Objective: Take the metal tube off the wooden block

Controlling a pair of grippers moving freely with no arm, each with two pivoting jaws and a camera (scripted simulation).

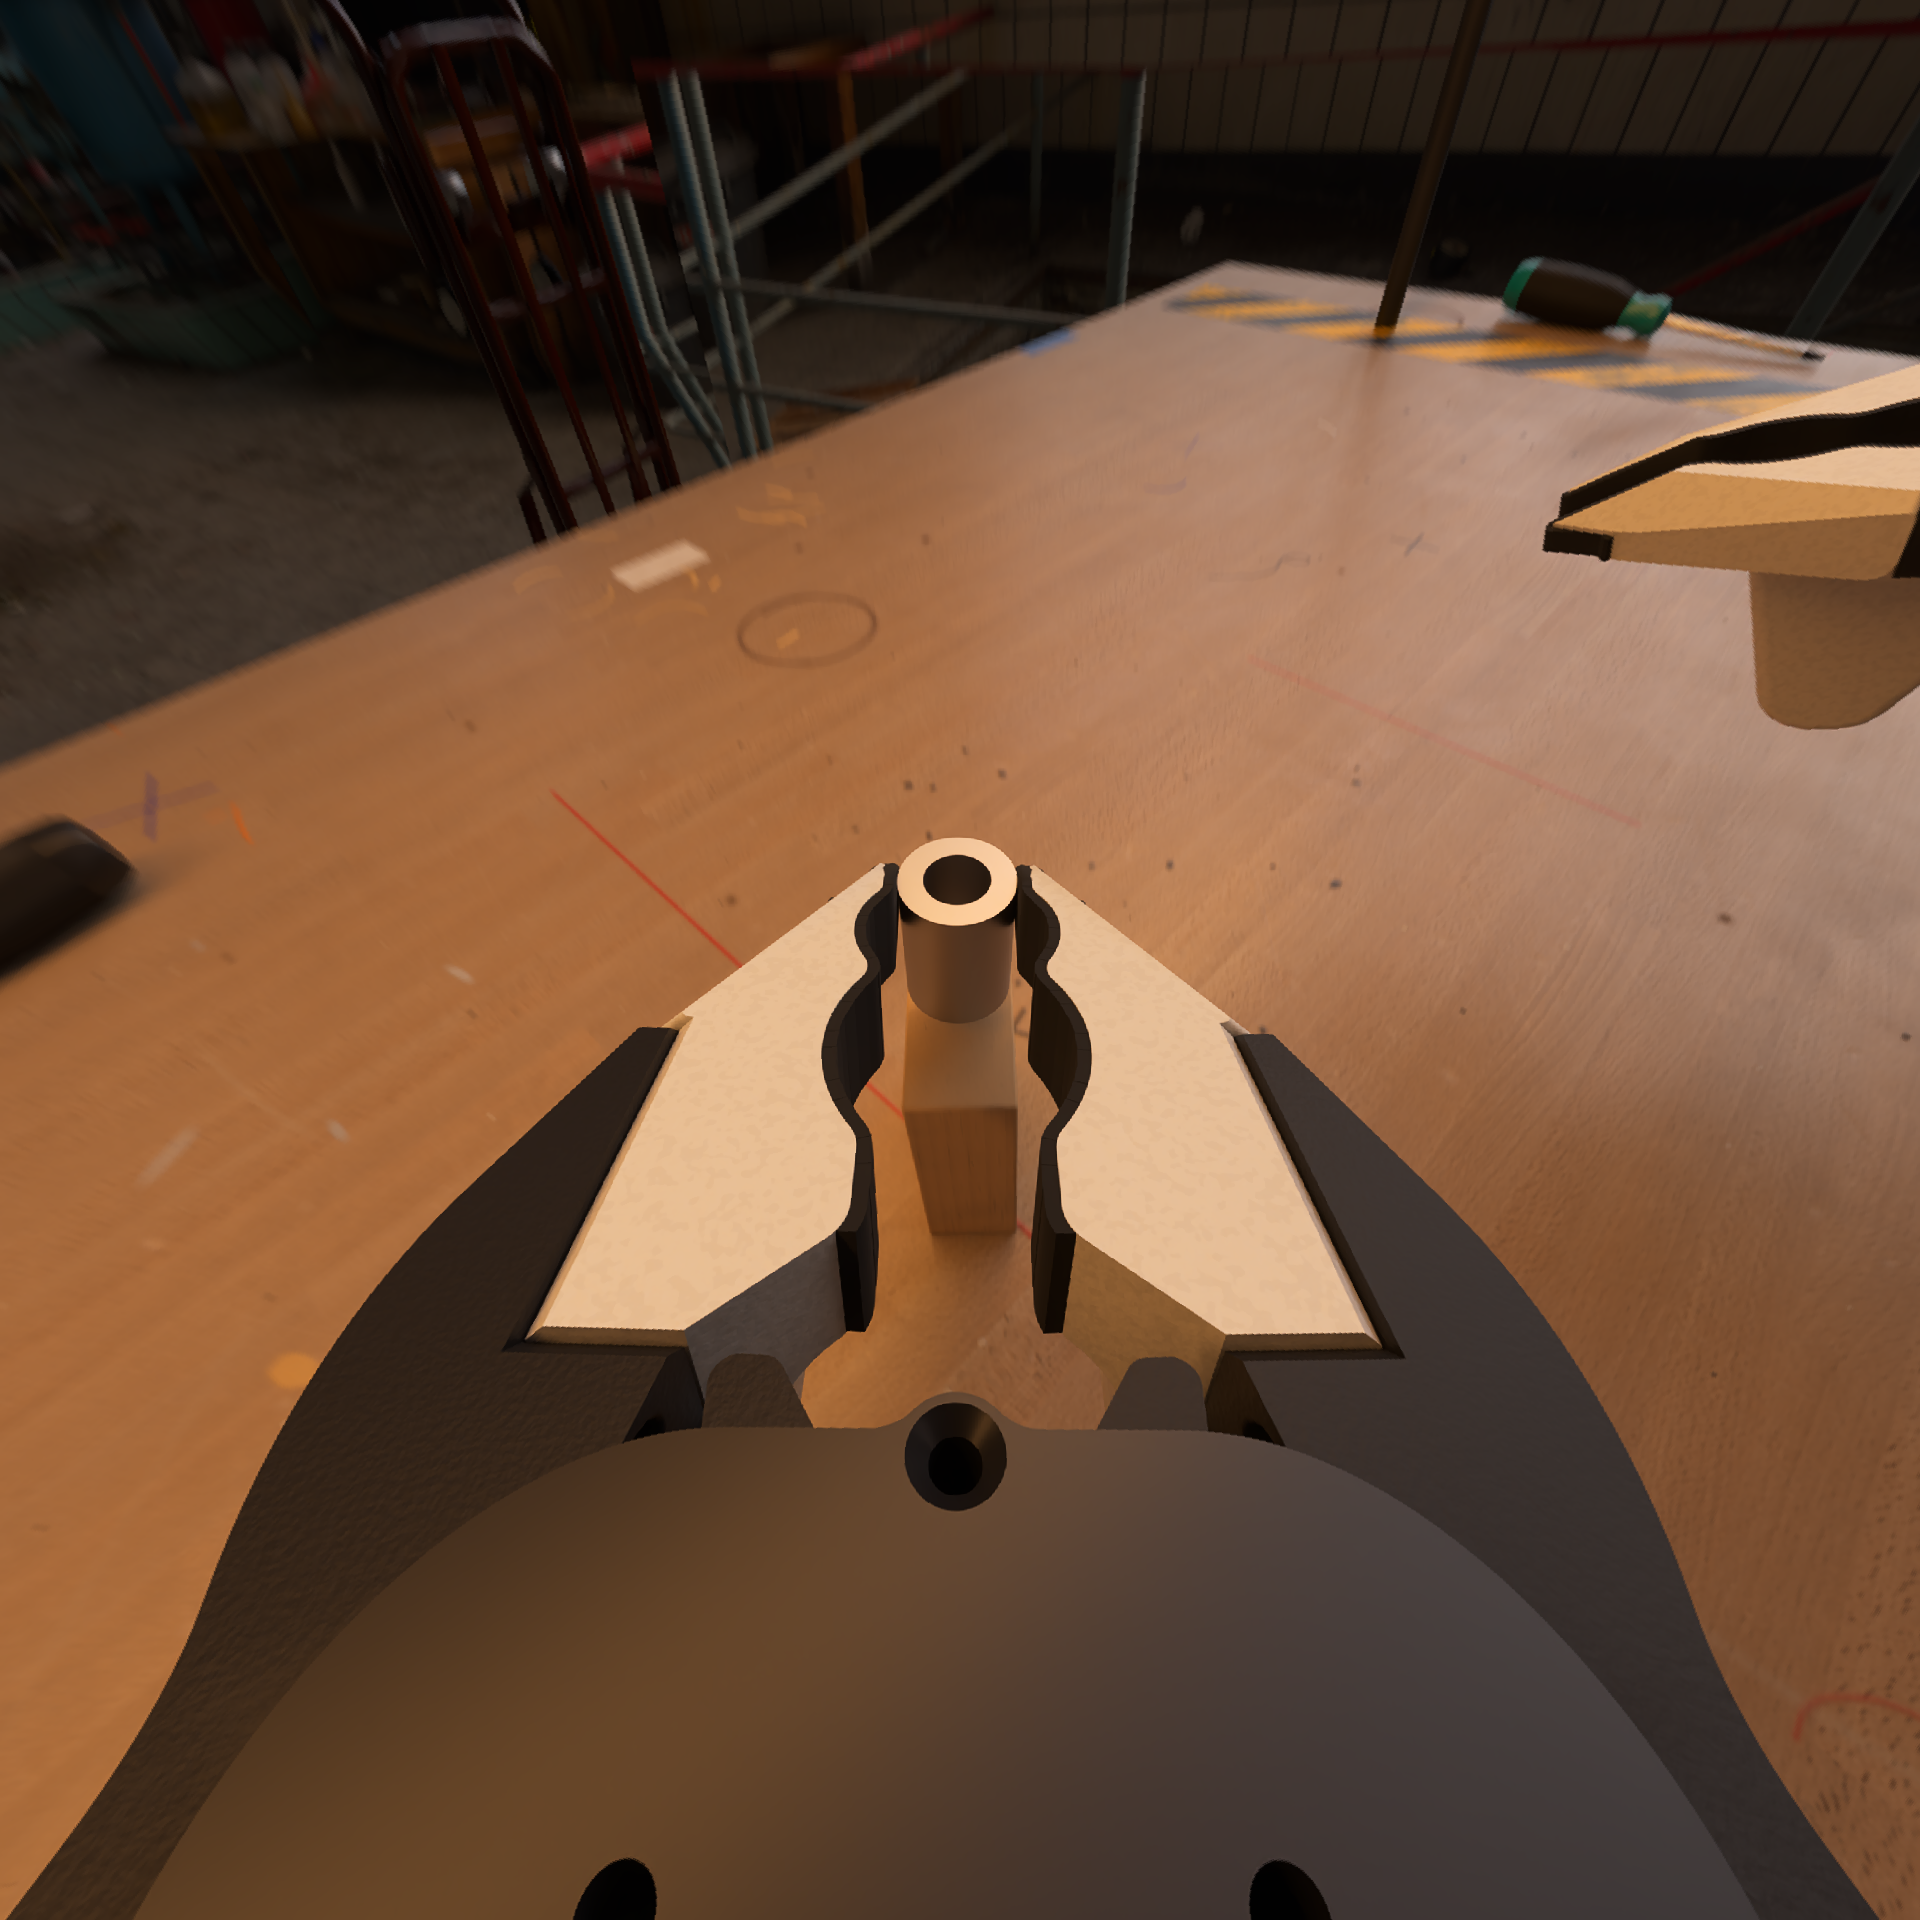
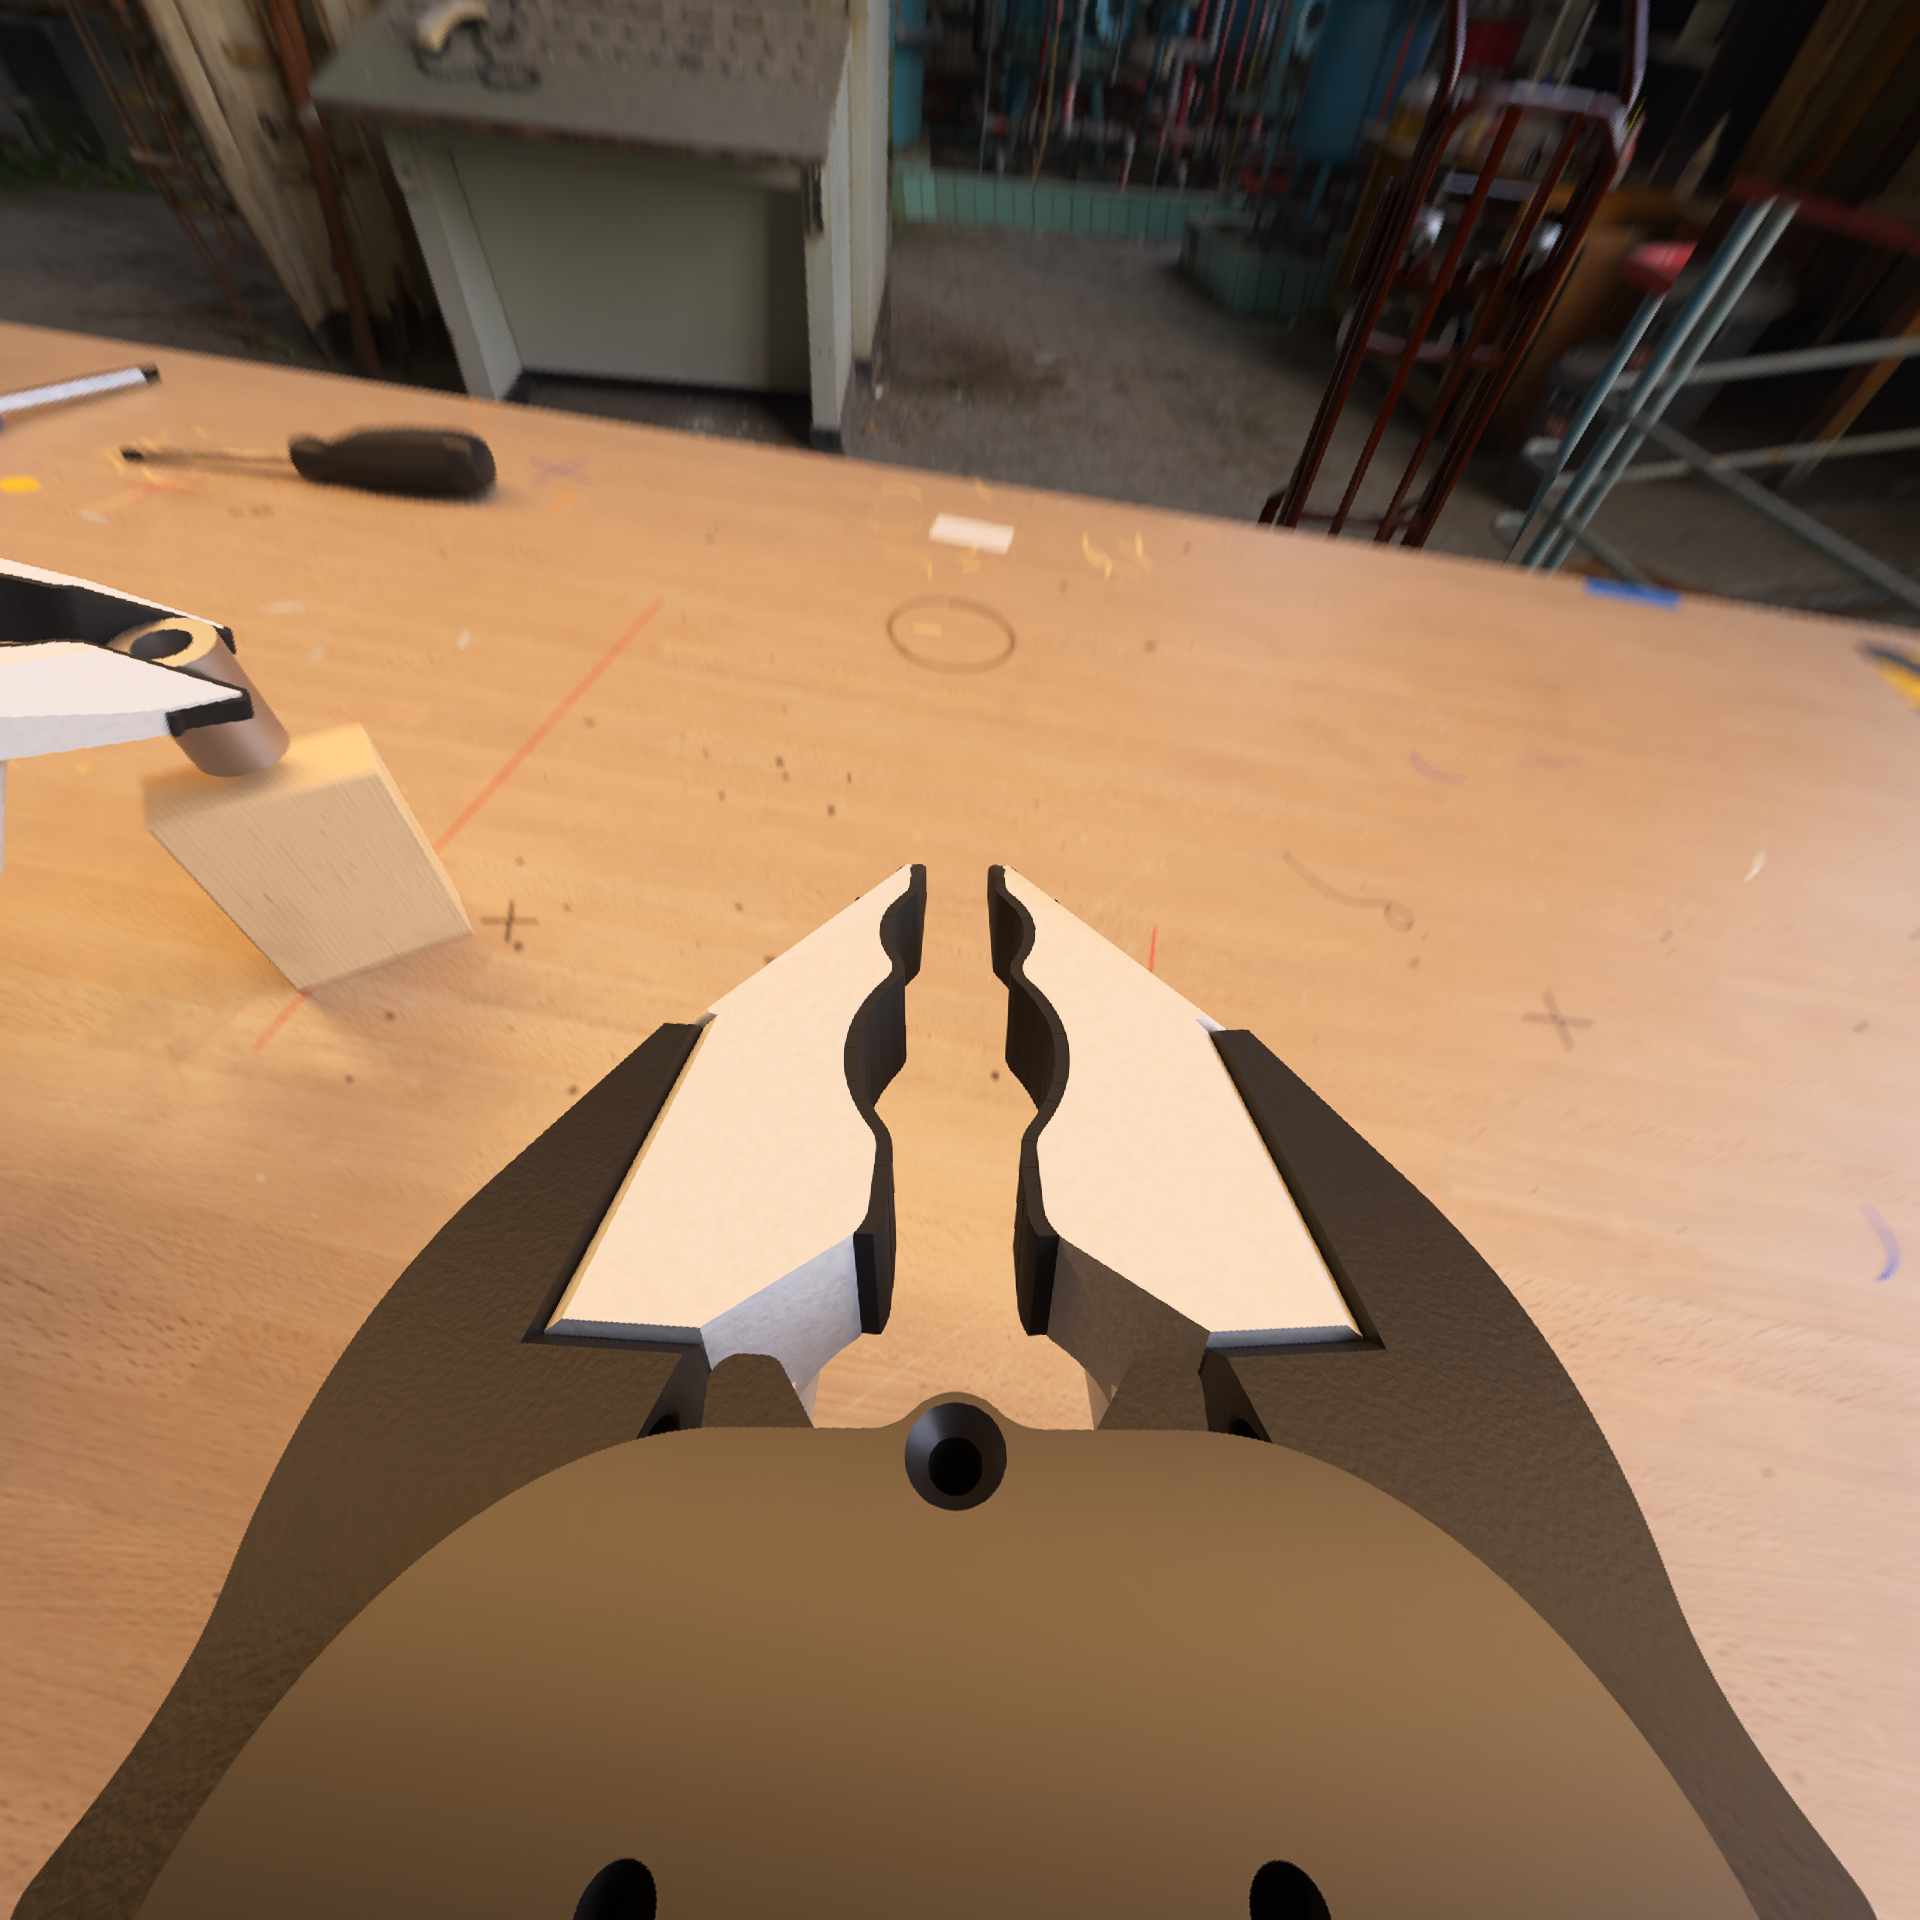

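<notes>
A short metal tube [image 1: 956, 935] stands upright on top of a narrow wooden block [image 1: 961, 1143] on the wooden table [image 1: 1351, 935]. My left gripper [image 1: 956, 883] is shut on the tube near its upper end, one fingertip on each side. The right wrist view shows the same hold at far left: tube [image 2: 223, 727], block [image 2: 312, 862], and left gripper [image 2: 203, 675]. My right gripper [image 2: 956, 883] hovers over bare table to the right of the block, empty, its jaws only a narrow gap apart. It also shows in the left wrist view [image 1: 1579, 535].
A green-and-black screwdriver [image 1: 1590, 296] lies by yellow-black hazard tape [image 1: 1507, 353] at the far right. A black-handled screwdriver [image 2: 395, 462] and a pen [image 2: 78, 390] lie to the left. A dark pole [image 1: 1423, 177] stands on the table. The table edge [image 2: 1039, 478] runs beyond.
</notes>
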